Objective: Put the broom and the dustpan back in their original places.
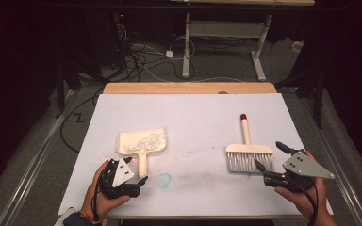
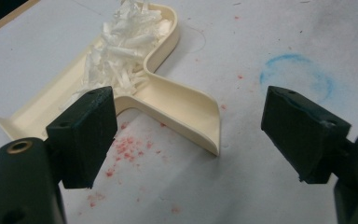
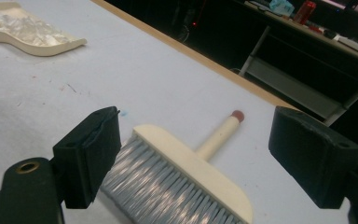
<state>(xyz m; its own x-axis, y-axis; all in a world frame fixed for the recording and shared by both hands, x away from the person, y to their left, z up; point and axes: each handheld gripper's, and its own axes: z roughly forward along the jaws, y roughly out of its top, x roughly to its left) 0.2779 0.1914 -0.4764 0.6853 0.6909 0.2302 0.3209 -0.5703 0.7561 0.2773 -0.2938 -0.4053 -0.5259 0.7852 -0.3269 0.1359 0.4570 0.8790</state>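
High view: white table top [image 1: 188,113], seen from above. Cream dustpan [image 1: 143,142] on the left side, loaded with white shredded scraps [image 1: 146,140], handle pointing toward the near edge. Left gripper [image 1: 136,176] just near of that handle, jaws spread and holding nothing. Hand brush [image 1: 248,153] on the right side, grey bristles toward the near edge, red-tipped handle pointing far. Right gripper [image 1: 269,156] at the brush's near right corner, jaws likewise apart and empty. Faint blue ring [image 1: 165,179] and pink specks on the surface between pan and brush.

Left gripper view: pan handle [image 2: 182,105] lying between the spread jaws but beyond them, untouched.

Right gripper view: brush head [image 3: 191,172] between the open jaws, bristles closest.

Likely step, as a judgement: taking up pan and brush. Best done by closing squarely across the pan handle and lifting level to keep the scraps in; for the brush, reaching past the bristles to the handle or solid cream back.
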